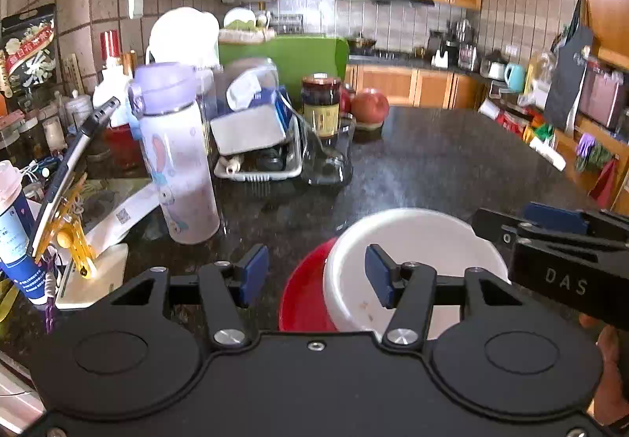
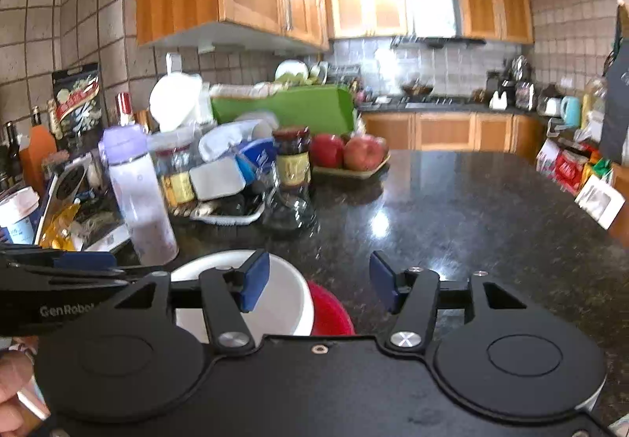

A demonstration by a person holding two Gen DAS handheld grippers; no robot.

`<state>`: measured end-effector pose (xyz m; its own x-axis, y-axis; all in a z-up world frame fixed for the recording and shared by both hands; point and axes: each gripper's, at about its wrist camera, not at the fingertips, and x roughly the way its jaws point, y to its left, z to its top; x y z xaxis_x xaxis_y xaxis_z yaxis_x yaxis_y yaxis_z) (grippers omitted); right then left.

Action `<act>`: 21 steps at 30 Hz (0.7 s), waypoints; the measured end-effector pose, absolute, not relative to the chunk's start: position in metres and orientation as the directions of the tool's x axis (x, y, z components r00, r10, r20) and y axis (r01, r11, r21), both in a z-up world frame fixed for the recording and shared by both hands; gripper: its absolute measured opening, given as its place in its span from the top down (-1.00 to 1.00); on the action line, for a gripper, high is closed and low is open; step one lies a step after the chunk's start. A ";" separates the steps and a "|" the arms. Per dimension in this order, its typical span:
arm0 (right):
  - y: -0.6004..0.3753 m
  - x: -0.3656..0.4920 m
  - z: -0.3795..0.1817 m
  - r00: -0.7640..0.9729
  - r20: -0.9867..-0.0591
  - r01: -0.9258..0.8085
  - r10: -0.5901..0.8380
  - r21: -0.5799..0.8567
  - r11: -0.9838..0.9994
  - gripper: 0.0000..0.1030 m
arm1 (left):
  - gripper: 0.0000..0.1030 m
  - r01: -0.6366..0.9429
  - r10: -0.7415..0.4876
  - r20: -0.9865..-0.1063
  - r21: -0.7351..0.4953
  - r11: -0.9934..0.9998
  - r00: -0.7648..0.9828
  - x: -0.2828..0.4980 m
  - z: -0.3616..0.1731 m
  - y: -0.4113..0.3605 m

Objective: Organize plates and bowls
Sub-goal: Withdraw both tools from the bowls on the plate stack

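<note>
A white bowl (image 1: 416,240) (image 2: 287,291) sits nested in a red bowl (image 1: 302,299) (image 2: 332,313) on the dark granite counter (image 1: 452,161), close in front of both grippers. My left gripper (image 1: 316,275) is open; its right blue pad hangs over the white bowl's inside and its left pad over the counter, with both bowls' left rims in the gap, unpressed. My right gripper (image 2: 319,279) is open as well, its left pad over the white bowl and the red rim between the jaws. Each gripper shows in the other's view: the right gripper (image 1: 495,228), the left gripper (image 2: 78,264).
Clutter fills the counter's left and back: a purple-lidded bottle (image 1: 177,161), a phone on a yellow stand (image 1: 67,177), a white tray of odds (image 1: 255,173), a dark jar (image 1: 320,102), apples on a plate (image 1: 369,106), a green board (image 1: 298,59).
</note>
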<state>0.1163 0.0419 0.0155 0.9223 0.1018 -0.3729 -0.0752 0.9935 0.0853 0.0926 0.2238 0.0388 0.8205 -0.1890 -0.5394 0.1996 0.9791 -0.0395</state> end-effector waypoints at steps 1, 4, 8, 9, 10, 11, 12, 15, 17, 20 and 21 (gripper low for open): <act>0.042 0.112 0.016 0.932 -0.350 -0.068 0.092 0.081 0.994 -0.23 | -0.22 0.200 -0.192 -0.533 -0.044 0.979 0.824 0.093 0.039 0.225; 0.045 0.095 0.018 0.966 -0.254 -0.040 0.050 0.043 0.998 -0.35 | -0.47 0.200 -0.214 -0.505 -0.082 0.976 0.836 0.089 0.040 0.228; 0.051 0.077 0.023 0.985 -0.171 -0.037 0.029 -0.042 0.998 -0.38 | -0.60 0.182 -0.208 -0.468 -0.100 0.978 0.859 0.080 0.043 0.227; 0.050 0.073 0.025 0.988 -0.155 -0.036 0.030 -0.035 0.999 -0.44 | -0.62 0.182 -0.208 -0.460 -0.100 0.978 0.863 0.079 0.044 0.226; 0.049 0.070 0.026 0.989 -0.146 -0.037 0.034 -0.019 0.999 -0.47 | -0.62 0.177 -0.203 -0.454 -0.100 0.979 0.868 0.077 0.044 0.224; 0.045 0.067 0.028 0.988 -0.149 -0.040 0.042 0.013 0.999 -0.53 | -0.62 0.173 -0.201 -0.449 -0.102 0.980 0.870 0.076 0.044 0.224; 0.042 0.066 0.029 0.986 -0.158 -0.047 0.054 0.044 0.998 -0.57 | -0.62 0.166 -0.196 -0.448 -0.105 0.980 0.873 0.074 0.045 0.223; 0.029 0.066 0.032 0.968 -0.232 -0.062 0.093 0.139 0.988 -0.58 | -0.63 0.180 -0.216 -0.449 -0.123 0.976 0.867 0.071 0.046 0.224; 0.024 0.064 0.031 0.960 -0.257 -0.071 0.108 0.151 0.986 -0.58 | -0.67 0.183 -0.216 -0.440 -0.118 0.976 0.872 0.066 0.047 0.224; 0.020 0.055 0.030 0.961 -0.256 -0.069 0.104 0.142 0.988 -0.58 | -0.70 0.163 -0.178 -0.420 -0.073 0.984 0.890 0.055 0.047 0.218; 0.020 0.052 0.029 0.961 -0.256 -0.072 0.106 0.137 0.988 -0.58 | -0.70 0.159 -0.170 -0.417 -0.061 0.985 0.893 0.052 0.046 0.216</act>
<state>0.0522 0.0203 0.0295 0.9610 0.1059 -0.2556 -0.0724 0.9880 0.1368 0.0525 0.2165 0.0461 0.8930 -0.1695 -0.4169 0.1587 0.9855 -0.0608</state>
